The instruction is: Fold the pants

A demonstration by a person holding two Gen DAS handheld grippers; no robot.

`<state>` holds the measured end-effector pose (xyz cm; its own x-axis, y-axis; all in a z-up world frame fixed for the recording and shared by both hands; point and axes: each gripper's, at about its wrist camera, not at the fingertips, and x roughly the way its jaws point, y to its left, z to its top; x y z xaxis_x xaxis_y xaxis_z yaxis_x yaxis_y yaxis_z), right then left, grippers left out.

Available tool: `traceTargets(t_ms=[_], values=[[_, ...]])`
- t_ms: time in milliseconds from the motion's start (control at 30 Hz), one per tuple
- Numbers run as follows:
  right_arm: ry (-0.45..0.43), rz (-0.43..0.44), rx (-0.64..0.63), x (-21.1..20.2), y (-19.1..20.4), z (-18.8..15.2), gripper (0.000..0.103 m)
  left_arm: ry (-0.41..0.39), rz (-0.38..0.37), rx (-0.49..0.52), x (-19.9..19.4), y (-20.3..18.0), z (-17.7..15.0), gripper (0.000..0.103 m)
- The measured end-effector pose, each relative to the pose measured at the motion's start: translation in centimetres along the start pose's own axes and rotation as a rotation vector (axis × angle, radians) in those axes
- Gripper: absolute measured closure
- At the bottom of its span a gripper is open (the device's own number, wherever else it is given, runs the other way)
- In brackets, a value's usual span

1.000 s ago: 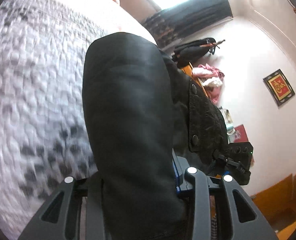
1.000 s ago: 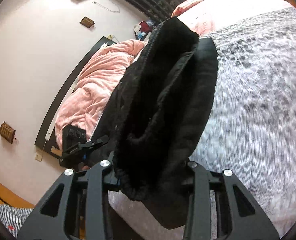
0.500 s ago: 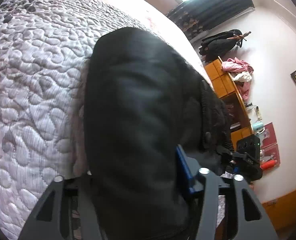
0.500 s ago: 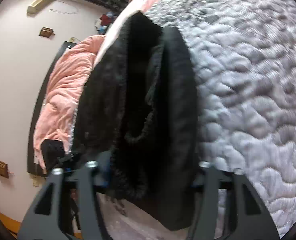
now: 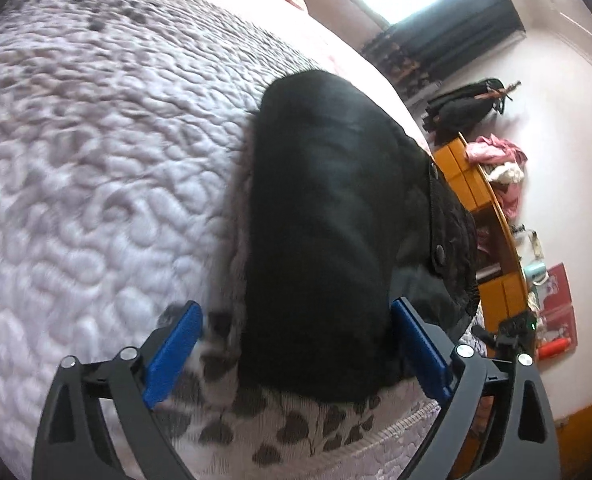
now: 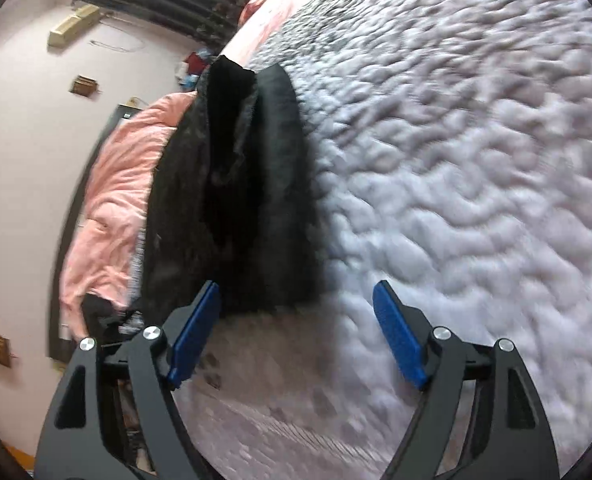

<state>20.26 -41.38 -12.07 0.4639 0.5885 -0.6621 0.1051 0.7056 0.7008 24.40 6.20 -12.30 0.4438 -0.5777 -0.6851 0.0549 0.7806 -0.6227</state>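
Lowered onto bed (image 5: 76, 184), black pants (image 5: 320, 220) released, both fingers opening; may snag cloth when withdrawing, undoing fold.

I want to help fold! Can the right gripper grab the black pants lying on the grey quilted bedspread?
Probably yes. The right gripper, its jaws opening, sits just short of the black pants on the grey quilted bedspread. Nothing lies between them, though the pants are nearer its left finger.

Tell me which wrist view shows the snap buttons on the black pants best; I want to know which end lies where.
The left wrist view: the pants lie on the quilt, and the flap with two snap buttons faces the camera at their right edge. The right wrist view shows the pants as dark, blurred folds; no buttons can be made out there.
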Motion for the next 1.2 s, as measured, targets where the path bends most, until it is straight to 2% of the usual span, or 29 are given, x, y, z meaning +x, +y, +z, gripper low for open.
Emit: traceTargets(t_ms=[33,100,167,267,433,600,667,733,967,1067,1200], values=[[-0.008,-0.028,-0.013,-0.3,0.3,-0.6,0.024,-0.008,0.015,0.001,-0.6,-0.4,-0.5,0.004],[-0.026,-0.099,-0.050,-1.1,1.3,-1.9,0.022,-0.010,0.058,0.032,-1.3,-1.1,-1.4,0.004],[-0.045,-0.211,-0.099,-1.7,2.9,-3.5,0.013,-0.029,0.120,0.101,-2.3,-2.5,-2.9,0.004],[-0.063,-0.356,-0.171,-1.9,5.5,-5.7,0.012,-0.034,0.198,0.185,-3.1,-5.8,-4.2,0.004],[-0.104,-0.442,-0.202,-2.8,8.4,-8.2,0.005,-0.053,0.289,0.219,-4.9,-8.3,-7.0,0.004],[-0.127,-0.558,-0.251,-3.8,11.0,-10.6,0.004,-0.105,0.401,0.272,-7.0,-10.0,-9.0,0.004],[-0.135,-0.606,-0.282,-4.2,11.9,-11.3,0.004,-0.112,0.416,0.291,-7.4,-10.5,-9.3,0.004],[-0.144,-0.637,-0.306,-4.4,12.8,-12.1,0.004,-0.117,0.424,0.304,-8.0,-11.1,-9.6,0.004],[-0.161,-0.639,-0.342,-5.4,15.7,-13.8,0.004,-0.127,0.437,0.331,-9.7,-12.5,-10.9,0.004],[-0.170,-0.668,-0.350,-5.9,16.8,-14.3,0.004,-0.137,0.453,0.340,-10.7,-13.5,-11.3,0.004],[-0.174,-0.651,-0.340,-6.4,17.7,-14.8,0.004,-0.132,0.420,0.345,-11.7,-14.6,-11.8,0.004]])
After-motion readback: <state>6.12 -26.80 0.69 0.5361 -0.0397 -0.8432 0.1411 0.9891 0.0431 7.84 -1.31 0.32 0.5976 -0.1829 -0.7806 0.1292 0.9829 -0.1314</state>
